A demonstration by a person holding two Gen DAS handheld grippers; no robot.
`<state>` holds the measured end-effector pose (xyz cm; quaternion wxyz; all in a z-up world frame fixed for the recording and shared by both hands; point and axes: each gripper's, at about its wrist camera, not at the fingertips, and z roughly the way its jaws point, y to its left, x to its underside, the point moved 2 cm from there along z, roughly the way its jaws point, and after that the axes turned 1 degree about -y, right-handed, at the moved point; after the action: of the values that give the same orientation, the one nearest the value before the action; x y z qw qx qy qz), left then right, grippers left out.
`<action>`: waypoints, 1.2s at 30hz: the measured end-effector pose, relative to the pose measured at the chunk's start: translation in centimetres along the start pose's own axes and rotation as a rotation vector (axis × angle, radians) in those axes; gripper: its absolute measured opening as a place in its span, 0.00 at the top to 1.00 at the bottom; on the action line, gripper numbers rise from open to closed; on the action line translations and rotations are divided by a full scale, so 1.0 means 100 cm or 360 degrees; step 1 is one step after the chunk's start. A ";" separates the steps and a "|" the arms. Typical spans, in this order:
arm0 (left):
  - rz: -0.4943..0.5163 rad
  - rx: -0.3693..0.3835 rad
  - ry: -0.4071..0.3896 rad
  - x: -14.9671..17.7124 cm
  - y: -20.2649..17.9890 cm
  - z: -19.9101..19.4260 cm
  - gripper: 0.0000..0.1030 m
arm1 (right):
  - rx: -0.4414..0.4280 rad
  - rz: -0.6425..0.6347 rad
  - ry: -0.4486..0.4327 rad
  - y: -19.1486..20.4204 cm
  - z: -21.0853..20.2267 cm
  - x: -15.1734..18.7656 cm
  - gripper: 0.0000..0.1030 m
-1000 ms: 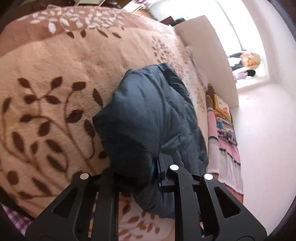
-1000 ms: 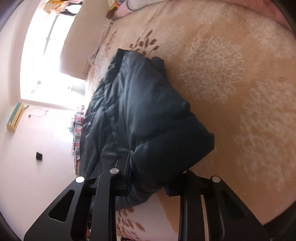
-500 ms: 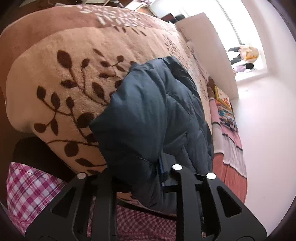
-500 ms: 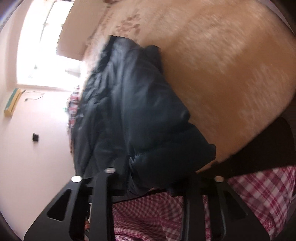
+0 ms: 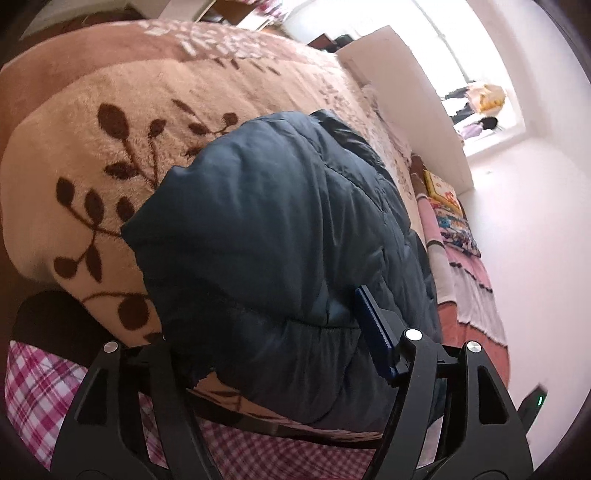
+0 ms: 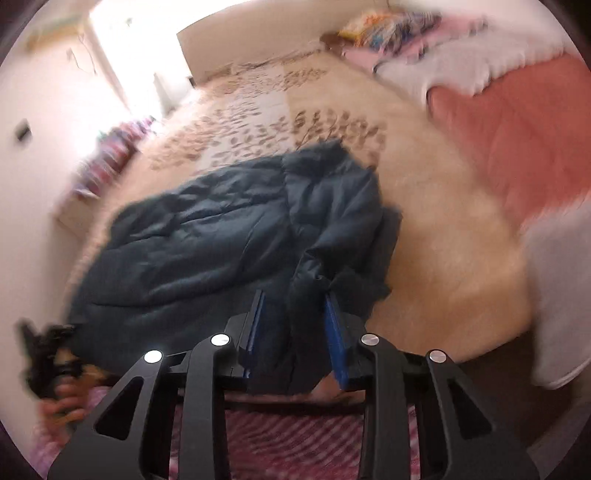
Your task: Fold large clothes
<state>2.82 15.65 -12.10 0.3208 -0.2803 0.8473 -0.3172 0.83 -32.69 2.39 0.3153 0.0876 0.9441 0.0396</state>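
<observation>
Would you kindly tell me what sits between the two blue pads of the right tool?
A bunched fold of the dark blue padded jacket runs between the right tool's pads, shown in the right wrist view.

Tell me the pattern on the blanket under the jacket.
Beige blanket with dark brown leaf sprigs; clearest in the left wrist view.

Ahead of the grippers a bed (image 5: 476, 295) carries a beige leaf-patterned blanket (image 5: 92, 155). Beyond it stand a white headboard (image 5: 413, 96), pale walls (image 5: 535, 258) and a bright window (image 5: 476, 48). Pillows (image 6: 388, 20) lie far ahead.
</observation>
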 end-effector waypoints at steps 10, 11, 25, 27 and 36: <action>0.0158 -0.0028 -0.0040 0.000 -0.002 -0.002 0.31 | 0.0623 -0.0051 -0.0200 -0.012 -0.014 -0.001 0.69; 0.0160 -0.0036 -0.0028 0.000 -0.003 -0.001 0.31 | 0.0655 -0.0140 -0.0269 0.006 -0.020 -0.005 0.69; 0.0219 -0.0077 0.0049 -0.001 0.001 0.002 0.27 | -0.0109 -0.0566 -0.0081 0.151 0.039 -0.019 0.49; 0.0228 -0.0085 0.0055 -0.002 0.000 0.002 0.26 | -0.0155 -0.0565 -0.0008 0.162 0.054 -0.011 0.51; 0.0279 -0.0199 0.0002 0.010 -0.009 0.001 0.24 | -0.0211 -0.0632 0.0343 0.168 0.115 0.022 0.55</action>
<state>2.46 14.35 -11.86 0.3285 -0.2245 0.8869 -0.2345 8.36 -15.54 -5.89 0.2193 -0.1253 0.9664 0.0477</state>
